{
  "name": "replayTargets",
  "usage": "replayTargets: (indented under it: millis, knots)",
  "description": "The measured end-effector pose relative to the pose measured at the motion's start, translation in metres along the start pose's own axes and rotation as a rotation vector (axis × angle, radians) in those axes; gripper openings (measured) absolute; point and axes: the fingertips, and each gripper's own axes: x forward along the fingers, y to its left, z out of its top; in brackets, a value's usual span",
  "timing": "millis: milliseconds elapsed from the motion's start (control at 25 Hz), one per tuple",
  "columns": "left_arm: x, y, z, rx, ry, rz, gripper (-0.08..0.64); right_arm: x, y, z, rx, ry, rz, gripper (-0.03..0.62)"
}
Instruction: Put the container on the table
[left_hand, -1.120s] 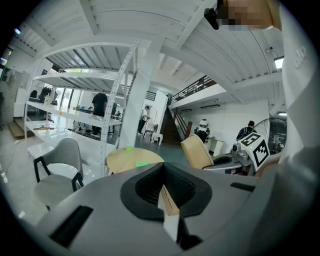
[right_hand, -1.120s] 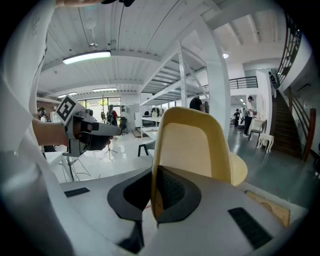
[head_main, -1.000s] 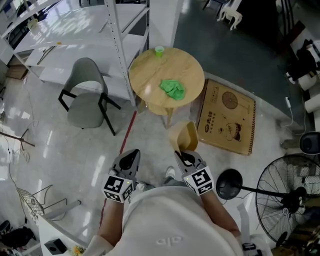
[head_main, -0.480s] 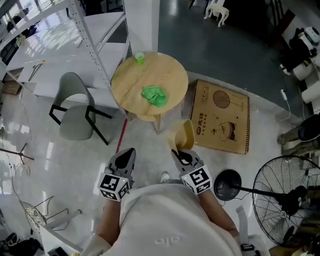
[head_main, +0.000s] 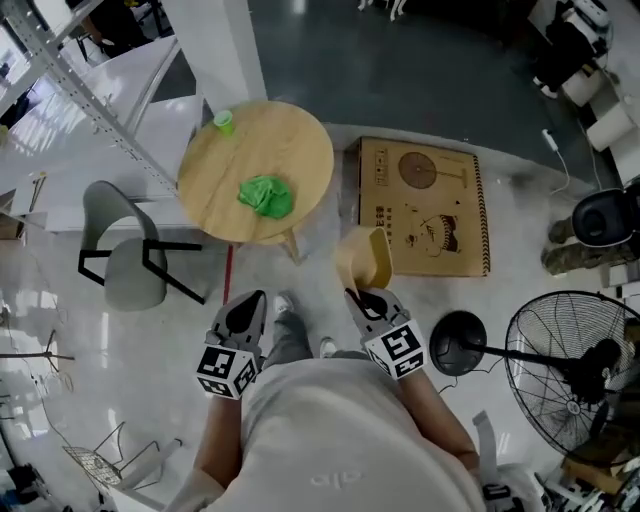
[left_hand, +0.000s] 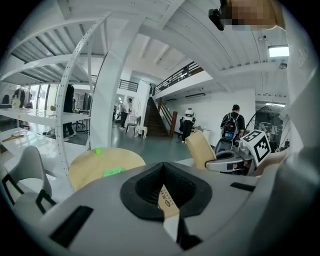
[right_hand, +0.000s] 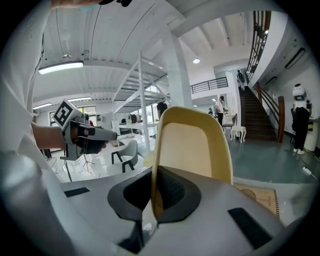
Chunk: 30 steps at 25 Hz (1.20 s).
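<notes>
A tan, scoop-shaped container stands upright in my right gripper, whose jaws are shut on its lower edge. The right gripper view shows the container rising from between the black pads. My left gripper is held beside it with its jaws together and nothing between them. The round wooden table lies ahead and to the left, apart from both grippers. It carries a green cloth and a small green cup. From the left gripper view, the table is ahead at the left and the container at the right.
A flat cardboard box lies on the floor right of the table. A grey chair stands to the left beside white shelving. A floor fan with a black base stands at the right. A white pillar rises behind the table.
Both grippers have moved forward across the floor with the container still held. The table and the cardboard box have shifted left and nearer in the head view.
</notes>
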Motion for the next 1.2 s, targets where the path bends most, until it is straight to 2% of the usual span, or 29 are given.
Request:
replayTargets:
  millis: [280, 480, 680, 840, 1200]
  knots:
    - [0.07, 0.044, 0.01, 0.005, 0.018, -0.096, 0.015, 0.04, -0.041, 0.001, 0.029, 0.055, -0.083, 0.032]
    - [0.116, 0.099, 0.036, -0.003, 0.009, -0.147, 0.015, 0.102, -0.076, 0.023, 0.067, 0.087, -0.124, 0.032]
    - [0.143, 0.163, 0.051, 0.018, 0.03, -0.189, 0.015, 0.17, -0.102, 0.048, 0.063, 0.141, -0.164, 0.032]
    - [0.153, 0.204, 0.056, 0.012, 0.037, -0.184, 0.015, 0.212, -0.121, 0.061, 0.058, 0.162, -0.176, 0.032]
    - [0.172, 0.265, 0.058, -0.07, 0.066, -0.098, 0.015, 0.295, -0.177, 0.075, 0.06, 0.268, -0.136, 0.032]
